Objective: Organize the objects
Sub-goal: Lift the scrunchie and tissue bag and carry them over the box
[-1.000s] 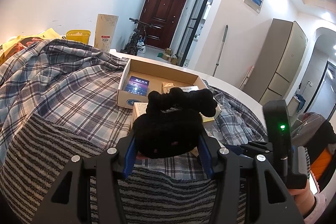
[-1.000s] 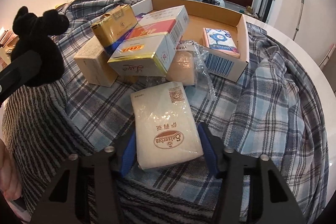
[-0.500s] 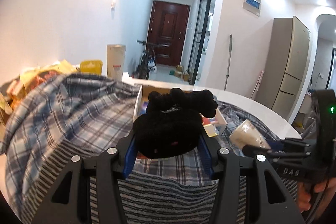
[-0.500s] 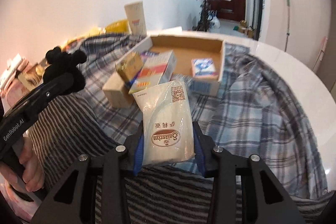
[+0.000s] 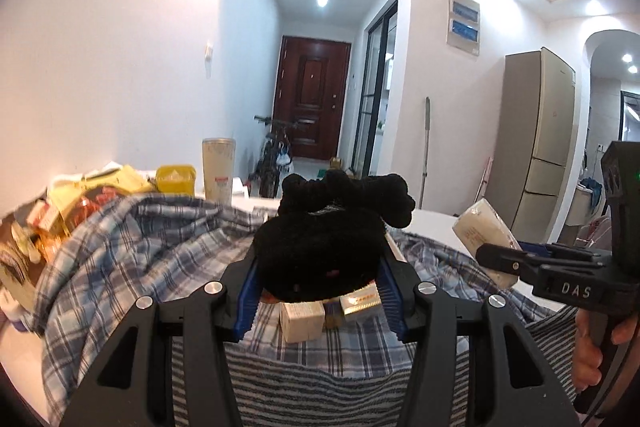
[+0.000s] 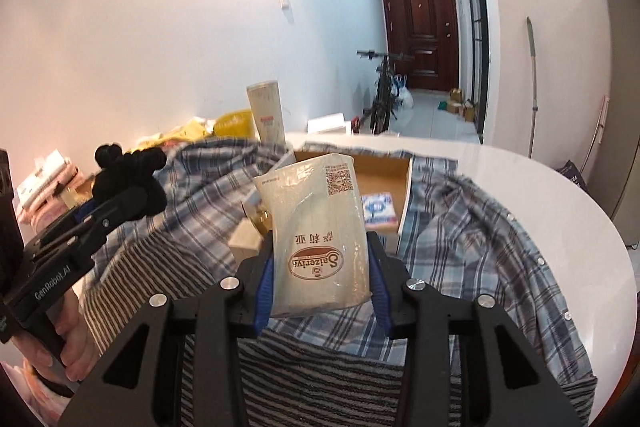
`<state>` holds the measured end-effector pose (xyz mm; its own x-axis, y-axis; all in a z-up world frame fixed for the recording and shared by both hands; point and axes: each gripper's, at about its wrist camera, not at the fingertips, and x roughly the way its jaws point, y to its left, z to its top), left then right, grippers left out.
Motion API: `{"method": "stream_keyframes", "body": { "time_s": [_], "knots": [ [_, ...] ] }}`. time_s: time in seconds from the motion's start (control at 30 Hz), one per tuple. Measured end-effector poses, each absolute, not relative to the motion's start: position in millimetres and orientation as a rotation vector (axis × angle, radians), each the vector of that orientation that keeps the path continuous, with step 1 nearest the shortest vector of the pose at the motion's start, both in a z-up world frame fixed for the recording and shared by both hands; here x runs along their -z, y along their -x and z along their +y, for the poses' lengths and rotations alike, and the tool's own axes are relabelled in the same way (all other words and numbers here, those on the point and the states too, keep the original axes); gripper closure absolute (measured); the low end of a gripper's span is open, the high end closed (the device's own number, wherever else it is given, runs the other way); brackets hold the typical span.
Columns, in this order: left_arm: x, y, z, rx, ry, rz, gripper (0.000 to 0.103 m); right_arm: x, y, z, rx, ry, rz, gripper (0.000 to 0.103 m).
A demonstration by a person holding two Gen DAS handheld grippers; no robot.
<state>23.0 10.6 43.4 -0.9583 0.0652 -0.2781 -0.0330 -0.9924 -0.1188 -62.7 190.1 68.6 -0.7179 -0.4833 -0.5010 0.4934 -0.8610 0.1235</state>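
Note:
My left gripper (image 5: 320,291) is shut on a black fuzzy scrunchie (image 5: 324,239) and holds it raised above the table. It also shows in the right wrist view (image 6: 128,175) at the left. My right gripper (image 6: 322,287) is shut on a white plastic packet with a brown oval logo (image 6: 316,235), lifted off the cloth. That packet shows in the left wrist view (image 5: 486,235) at the right. An open cardboard box (image 6: 384,179) lies beyond on the plaid shirt (image 6: 472,227), with a small blue-and-white pack (image 6: 378,207) inside.
Several small boxes (image 5: 304,319) lie on the plaid shirt below the scrunchie. A striped towel (image 6: 320,379) covers the near table. A white round table edge (image 6: 560,195) shows at right. Clutter (image 5: 48,223) and a tall tube (image 6: 266,115) stand at the left.
Both grippers have risen and tilted up, so the room fills the views. The right gripper closed on the white packet and lifted it off the cloth. The left still holds the scrunchie.

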Motion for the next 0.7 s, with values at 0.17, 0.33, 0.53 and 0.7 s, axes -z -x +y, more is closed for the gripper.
{"method": "stream_keyframes", "body": {
  "time_s": [0.17, 0.33, 0.53, 0.7],
  "knots": [
    [-73.9, -16.3, 20.1, -3.1, 0.374, -0.087, 0.05, -95.6, 62.4, 190.7, 2.557, -0.617, 0.033, 0.063],
    [-119.0, -13.5, 9.0, -2.983, 0.294, -0.143, 0.05, -117.7, 75.1, 185.5, 2.651, -0.564, 0.061, 0.063],
    [-147.5, 3.4, 2.2, -3.049, 0.212, -0.084, 0.05, -131.4, 89.9, 176.9, 2.698, -0.543, 0.088, 0.063],
    [-141.1, 59.3, 4.5, -3.021, 0.367, -0.084, 0.05, -133.4, 113.7, 171.1, 2.715, -0.544, 0.08, 0.063]
  ]
}}
